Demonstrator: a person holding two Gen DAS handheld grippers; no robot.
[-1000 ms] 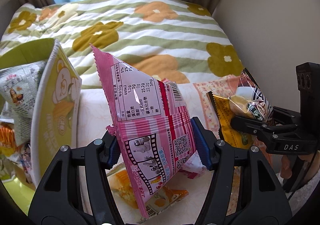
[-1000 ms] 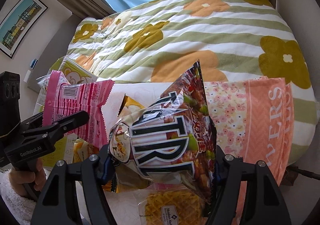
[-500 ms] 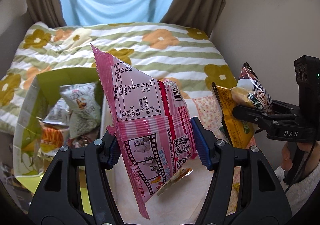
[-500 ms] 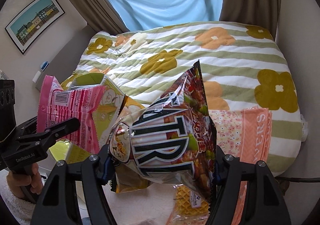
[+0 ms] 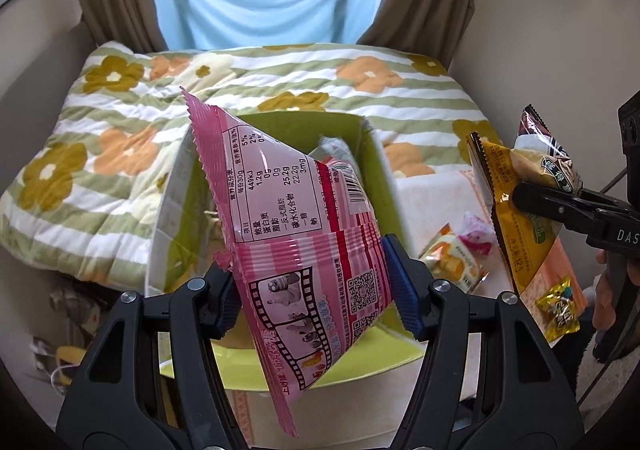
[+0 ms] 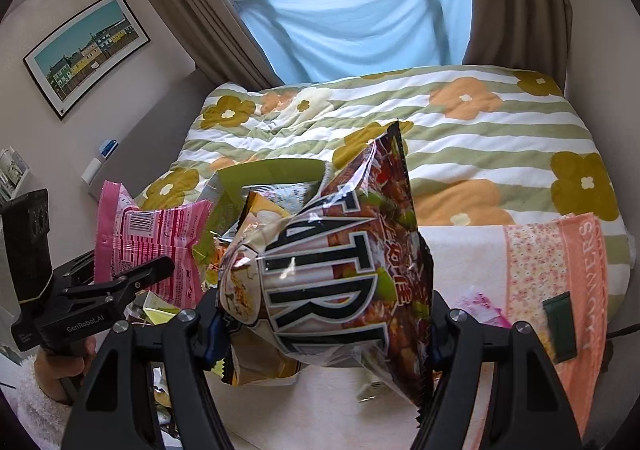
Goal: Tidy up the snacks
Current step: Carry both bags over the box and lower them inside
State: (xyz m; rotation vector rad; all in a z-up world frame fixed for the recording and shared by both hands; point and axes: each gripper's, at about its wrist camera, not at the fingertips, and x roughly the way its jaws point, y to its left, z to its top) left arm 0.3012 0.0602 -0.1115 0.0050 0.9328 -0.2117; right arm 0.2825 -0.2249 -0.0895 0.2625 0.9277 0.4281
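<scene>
Both claws have risen and swung toward the green box (image 5: 376, 178), which now sits squarely under the pink packet (image 5: 304, 234) pinched in the left claw (image 5: 312, 286). The right claw (image 6: 324, 314) pinches a dark snack bag (image 6: 344, 270) with a yellow packet (image 6: 260, 218), near the box's right wall. Dropping them in looks next. The box already holds several packets; small snacks remain on the towel (image 5: 436, 206) at the bed's near edge.

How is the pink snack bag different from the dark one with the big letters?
The pink bag is pale pink with stripes and a film-strip picture; the dark bag is brownish red with big black letters. The pink bag is in the left gripper, alone; the dark bag is in the right gripper, pressed together with a yellow packet. Both are sealed, puffy, and held up in the air.
</scene>
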